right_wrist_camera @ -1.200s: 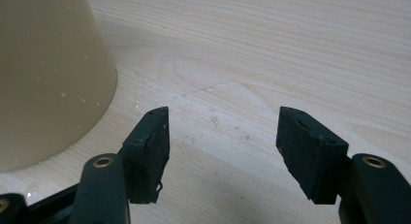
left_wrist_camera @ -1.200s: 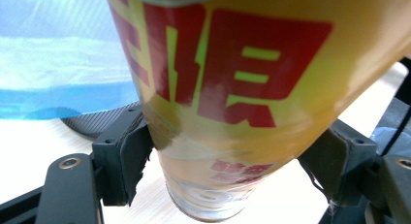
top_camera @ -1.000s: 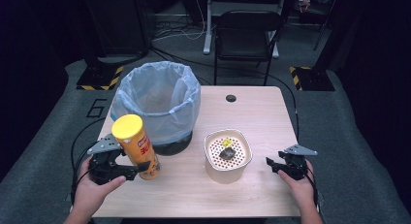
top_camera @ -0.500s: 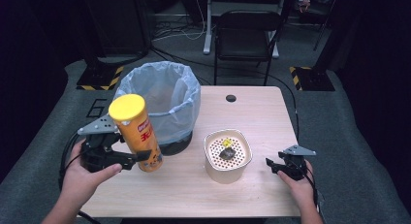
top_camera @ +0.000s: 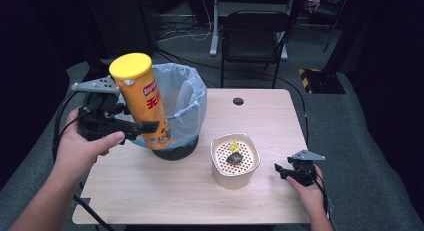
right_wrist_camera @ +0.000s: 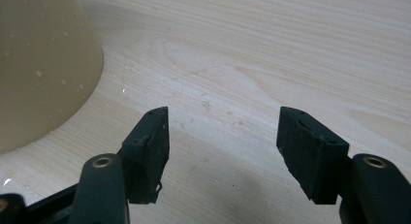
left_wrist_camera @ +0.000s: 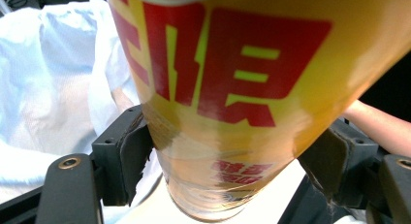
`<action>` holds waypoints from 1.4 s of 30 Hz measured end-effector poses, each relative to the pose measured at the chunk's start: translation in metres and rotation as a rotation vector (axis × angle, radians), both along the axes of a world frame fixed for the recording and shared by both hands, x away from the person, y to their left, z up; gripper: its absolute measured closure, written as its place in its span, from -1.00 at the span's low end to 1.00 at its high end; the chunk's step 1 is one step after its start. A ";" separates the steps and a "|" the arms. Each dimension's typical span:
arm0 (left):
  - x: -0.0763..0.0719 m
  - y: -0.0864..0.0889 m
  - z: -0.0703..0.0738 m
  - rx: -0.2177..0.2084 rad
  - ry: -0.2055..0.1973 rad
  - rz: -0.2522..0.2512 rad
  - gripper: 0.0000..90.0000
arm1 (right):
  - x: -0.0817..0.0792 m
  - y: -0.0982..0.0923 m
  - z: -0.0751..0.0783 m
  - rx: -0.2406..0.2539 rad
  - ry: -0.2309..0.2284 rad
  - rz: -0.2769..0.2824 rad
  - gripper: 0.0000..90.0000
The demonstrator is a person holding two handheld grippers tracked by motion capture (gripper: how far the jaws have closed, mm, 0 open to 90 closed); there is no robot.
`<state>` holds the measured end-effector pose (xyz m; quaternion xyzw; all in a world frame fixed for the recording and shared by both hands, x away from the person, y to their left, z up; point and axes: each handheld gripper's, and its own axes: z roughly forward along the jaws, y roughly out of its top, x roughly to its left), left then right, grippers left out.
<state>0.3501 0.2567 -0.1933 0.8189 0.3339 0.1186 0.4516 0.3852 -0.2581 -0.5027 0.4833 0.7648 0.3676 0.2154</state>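
An orange chips can (top_camera: 144,105) with a yellow lid hangs tilted above the table, in front of the left side of the bin (top_camera: 186,102). My left gripper (top_camera: 149,125) is shut on its lower half. In the left gripper view both pads press the can (left_wrist_camera: 232,88) from either side, with my left gripper (left_wrist_camera: 232,170) low on the can's body. My right gripper (top_camera: 281,170) rests at the table's right front, open, beside the cream container (top_camera: 222,173). In the right gripper view nothing lies between the jaws of my right gripper (right_wrist_camera: 223,136).
The bin is black, lined with a pale blue bag (left_wrist_camera: 53,73), and stands at the table's back left. The cream container (right_wrist_camera: 43,64) carries a perforated insert (top_camera: 246,150) with a yellow scrap and a dark scrap. A black chair (top_camera: 255,33) stands behind the wooden table (top_camera: 165,191).
My left gripper has lifted the chips can off the table and up beside the bin, tilting it. The right gripper has stayed put.
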 end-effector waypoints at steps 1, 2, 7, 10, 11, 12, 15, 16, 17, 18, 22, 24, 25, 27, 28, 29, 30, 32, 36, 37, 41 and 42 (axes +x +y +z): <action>0.003 -0.001 0.002 -0.001 0.001 0.005 -0.47 | 0.000 0.000 0.000 -0.003 -0.002 -0.001 -0.19; 0.007 -0.002 0.004 -0.001 0.003 0.010 -0.47 | 0.000 0.001 0.000 -0.005 -0.002 0.000 -0.19; 0.027 0.000 0.015 -0.010 -0.013 0.040 -0.47 | 0.000 0.002 -0.001 -0.010 -0.006 -0.005 -0.19; 0.039 0.001 0.019 -0.025 -0.027 0.064 -0.47 | 0.000 0.001 -0.001 -0.011 -0.009 -0.011 -0.19; 0.044 0.001 0.019 -0.035 -0.030 0.067 -0.47 | 0.001 0.001 -0.001 -0.013 -0.006 -0.008 -0.19; 0.049 0.002 0.018 -0.039 -0.030 0.068 -0.47 | 0.000 0.000 -0.001 -0.014 -0.001 -0.003 -0.19; 0.063 0.002 0.013 -0.043 -0.024 0.098 -0.47 | 0.001 0.000 -0.002 -0.018 -0.002 0.002 -0.19; 0.068 0.001 0.011 -0.038 -0.023 0.103 -0.47 | 0.001 0.000 -0.002 -0.020 -0.003 0.002 -0.19; 0.073 0.001 0.008 -0.036 -0.025 0.112 -0.47 | 0.001 0.000 -0.002 -0.018 -0.003 0.003 -0.19; 0.078 0.000 0.005 -0.035 -0.024 0.120 -0.47 | 0.001 0.000 -0.002 -0.019 -0.004 0.004 -0.19; 0.095 -0.001 -0.007 -0.012 -0.026 0.155 -0.47 | 0.001 0.001 -0.002 -0.019 -0.011 0.002 -0.19; 0.103 -0.002 -0.013 -0.003 -0.024 0.170 -0.47 | 0.002 0.002 -0.002 -0.016 -0.011 -0.008 -0.19; 0.107 -0.002 -0.016 -0.001 -0.022 0.173 -0.47 | 0.002 0.002 -0.003 -0.017 -0.010 -0.008 -0.19; 0.113 -0.003 -0.022 -0.006 -0.016 0.188 -0.47 | 0.002 0.001 -0.003 -0.022 -0.010 0.004 -0.19; 0.116 -0.004 -0.025 -0.002 -0.021 0.193 -0.47 | 0.002 0.001 -0.003 -0.023 -0.010 0.002 -0.19; 0.119 -0.005 -0.029 0.001 -0.025 0.196 -0.47 | 0.002 0.001 -0.004 -0.023 -0.010 0.007 -0.19; 0.122 -0.006 -0.033 0.003 -0.018 0.203 -0.47 | 0.002 0.001 -0.004 -0.021 -0.009 0.004 -0.19; 0.127 -0.006 -0.040 0.005 -0.001 0.210 -0.47 | 0.003 0.002 -0.004 -0.021 -0.006 0.003 -0.19; 0.138 -0.007 -0.054 0.020 0.034 0.224 -0.47 | 0.003 0.003 -0.005 -0.018 -0.010 0.000 -0.19; 0.139 -0.006 -0.056 0.033 0.038 0.220 -0.47 | 0.003 0.003 -0.005 -0.017 -0.010 0.001 -0.19; 0.145 -0.009 -0.066 0.059 0.064 0.251 -0.47 | 0.003 0.002 -0.005 -0.017 -0.009 0.002 -0.19; 0.147 -0.008 -0.067 0.058 0.076 0.252 -0.47 | 0.003 0.001 -0.005 -0.017 -0.009 0.006 -0.19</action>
